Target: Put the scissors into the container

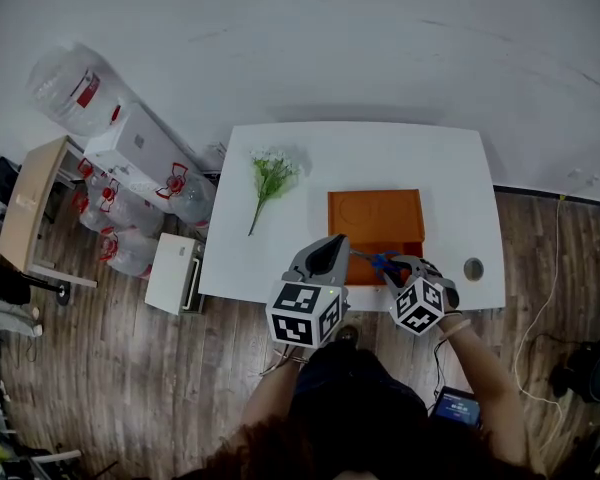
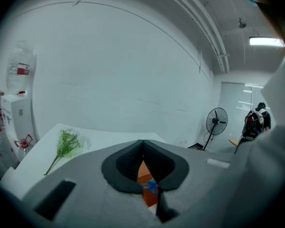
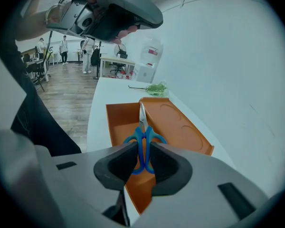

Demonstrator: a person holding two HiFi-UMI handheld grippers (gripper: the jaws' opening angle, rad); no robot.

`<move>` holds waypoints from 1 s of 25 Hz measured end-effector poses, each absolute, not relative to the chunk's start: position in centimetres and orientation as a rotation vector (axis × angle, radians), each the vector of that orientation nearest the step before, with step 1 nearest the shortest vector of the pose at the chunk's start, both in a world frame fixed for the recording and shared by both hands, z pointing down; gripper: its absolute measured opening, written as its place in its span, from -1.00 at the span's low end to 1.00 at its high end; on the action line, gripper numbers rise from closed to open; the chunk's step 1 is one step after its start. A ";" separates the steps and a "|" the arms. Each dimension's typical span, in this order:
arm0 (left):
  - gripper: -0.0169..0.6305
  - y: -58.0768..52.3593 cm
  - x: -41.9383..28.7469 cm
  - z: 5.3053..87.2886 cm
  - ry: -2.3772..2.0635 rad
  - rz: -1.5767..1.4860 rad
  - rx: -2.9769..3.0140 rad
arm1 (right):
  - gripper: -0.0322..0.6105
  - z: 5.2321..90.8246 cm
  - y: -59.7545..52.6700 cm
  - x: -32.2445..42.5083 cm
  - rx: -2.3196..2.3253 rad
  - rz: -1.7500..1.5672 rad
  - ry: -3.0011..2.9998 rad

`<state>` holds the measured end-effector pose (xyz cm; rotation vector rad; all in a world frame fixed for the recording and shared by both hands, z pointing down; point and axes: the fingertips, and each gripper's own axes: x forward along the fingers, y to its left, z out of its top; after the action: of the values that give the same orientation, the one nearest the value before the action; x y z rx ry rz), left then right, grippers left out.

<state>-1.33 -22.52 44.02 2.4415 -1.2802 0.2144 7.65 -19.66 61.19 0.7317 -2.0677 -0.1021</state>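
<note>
The scissors (image 3: 143, 133) have blue handles, and my right gripper (image 3: 142, 151) is shut on them. Their blades point forward over the open tray of the orange container (image 3: 119, 122), whose lid (image 3: 178, 122) lies flat beside it. In the head view the scissors (image 1: 382, 261) hang over the container's near part (image 1: 412, 251) at the table's front edge, held by my right gripper (image 1: 398, 265). My left gripper (image 1: 332, 252) hovers just left of the container, shut on nothing. Through its jaws I glimpse the container (image 2: 143, 173) and the blue handles (image 2: 152, 186).
A green flower sprig (image 1: 270, 176) lies on the white table (image 1: 280, 258) left of the container. A small round object (image 1: 473, 268) sits near the table's front right corner. Water bottles and white boxes (image 1: 140, 148) stand on the floor to the left.
</note>
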 end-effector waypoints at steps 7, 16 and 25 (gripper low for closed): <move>-0.91 -22.9 -2.2 44.1 -1.292 0.191 2.422 | -0.66 63.0 -20.0 8.1 0.642 -0.070 -2.002; -0.91 -23.0 -2.9 45.4 -1.290 0.194 2.384 | -0.66 65.3 -20.7 8.8 0.588 0.011 -1.926; -0.90 -22.9 -3.2 46.5 -1.292 0.206 2.347 | -0.65 66.7 -21.6 9.1 0.562 0.079 -1.868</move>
<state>-3.24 -22.88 46.52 2.3472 -1.2920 0.2060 9.08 -21.57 66.68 0.5621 -1.8683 0.0789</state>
